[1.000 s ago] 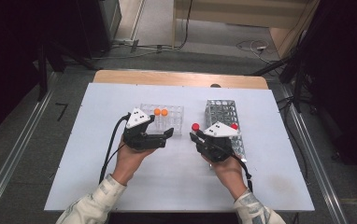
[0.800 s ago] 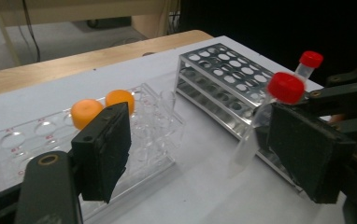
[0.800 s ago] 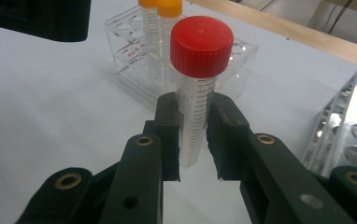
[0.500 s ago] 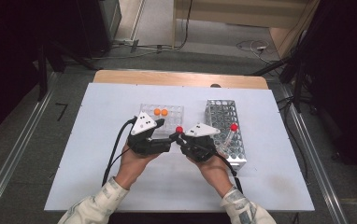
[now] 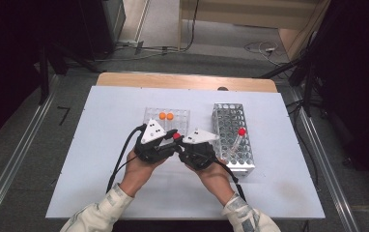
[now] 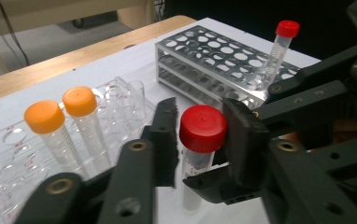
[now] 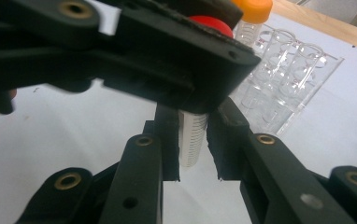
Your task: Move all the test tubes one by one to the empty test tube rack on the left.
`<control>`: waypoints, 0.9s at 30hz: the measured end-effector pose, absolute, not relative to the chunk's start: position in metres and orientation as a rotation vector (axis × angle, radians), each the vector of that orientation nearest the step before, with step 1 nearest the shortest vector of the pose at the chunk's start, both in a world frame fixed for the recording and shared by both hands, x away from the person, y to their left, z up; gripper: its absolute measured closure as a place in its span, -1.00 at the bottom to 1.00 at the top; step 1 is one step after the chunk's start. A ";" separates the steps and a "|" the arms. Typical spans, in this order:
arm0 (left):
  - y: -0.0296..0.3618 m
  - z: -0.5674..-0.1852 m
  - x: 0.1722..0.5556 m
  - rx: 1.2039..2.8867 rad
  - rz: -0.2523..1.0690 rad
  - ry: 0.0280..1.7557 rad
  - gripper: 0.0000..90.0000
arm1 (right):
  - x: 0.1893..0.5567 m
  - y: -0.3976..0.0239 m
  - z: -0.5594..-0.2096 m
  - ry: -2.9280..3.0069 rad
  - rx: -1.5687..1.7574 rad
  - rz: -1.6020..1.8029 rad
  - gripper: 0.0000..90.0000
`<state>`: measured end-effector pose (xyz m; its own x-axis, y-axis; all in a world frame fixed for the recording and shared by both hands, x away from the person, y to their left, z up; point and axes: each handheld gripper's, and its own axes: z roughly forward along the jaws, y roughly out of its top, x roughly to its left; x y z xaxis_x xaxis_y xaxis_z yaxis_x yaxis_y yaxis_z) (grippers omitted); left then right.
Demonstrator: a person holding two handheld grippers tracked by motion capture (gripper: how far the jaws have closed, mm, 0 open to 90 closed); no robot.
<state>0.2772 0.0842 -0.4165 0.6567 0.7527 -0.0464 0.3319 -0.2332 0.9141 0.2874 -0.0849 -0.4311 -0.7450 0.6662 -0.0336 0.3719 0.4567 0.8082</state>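
A clear tube with a red cap (image 6: 203, 128) stands upright between both grippers above the white table. My right gripper (image 7: 193, 154) is shut on its graduated body (image 7: 193, 140). My left gripper (image 6: 200, 140) has just been closing on the cap, and its pads now sit against the cap's sides. In the high view the left gripper (image 5: 169, 143) and the right gripper (image 5: 181, 146) meet nose to nose at the table's middle, with the red cap (image 5: 176, 136) between them.
A clear plastic rack (image 5: 183, 117) behind the grippers holds two orange-capped tubes (image 5: 166, 116). To the right, a metal rack (image 5: 228, 121) holds another red-capped tube (image 5: 239, 137), leaning. A wooden strip (image 5: 187, 79) runs along the table's far edge.
The right gripper carried the red-capped tube left from the metal rack to the left gripper. The left gripper's jaws closed around the cap.
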 end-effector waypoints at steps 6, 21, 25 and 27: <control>0.086 -0.416 0.278 1.822 0.497 0.877 0.55 | 0.288 -0.084 -0.432 2.378 0.888 1.200 0.53; 0.096 -0.412 0.282 1.782 0.486 0.926 0.55 | 0.282 -0.113 -0.422 2.374 0.865 1.226 -0.10; 0.101 -0.410 0.284 1.762 0.488 0.946 0.55 | 0.280 -0.126 -0.423 2.356 0.889 1.246 -0.10; 0.103 -0.410 0.285 1.751 0.486 0.955 0.55 | 0.279 -0.132 -0.423 2.348 0.896 1.257 -0.11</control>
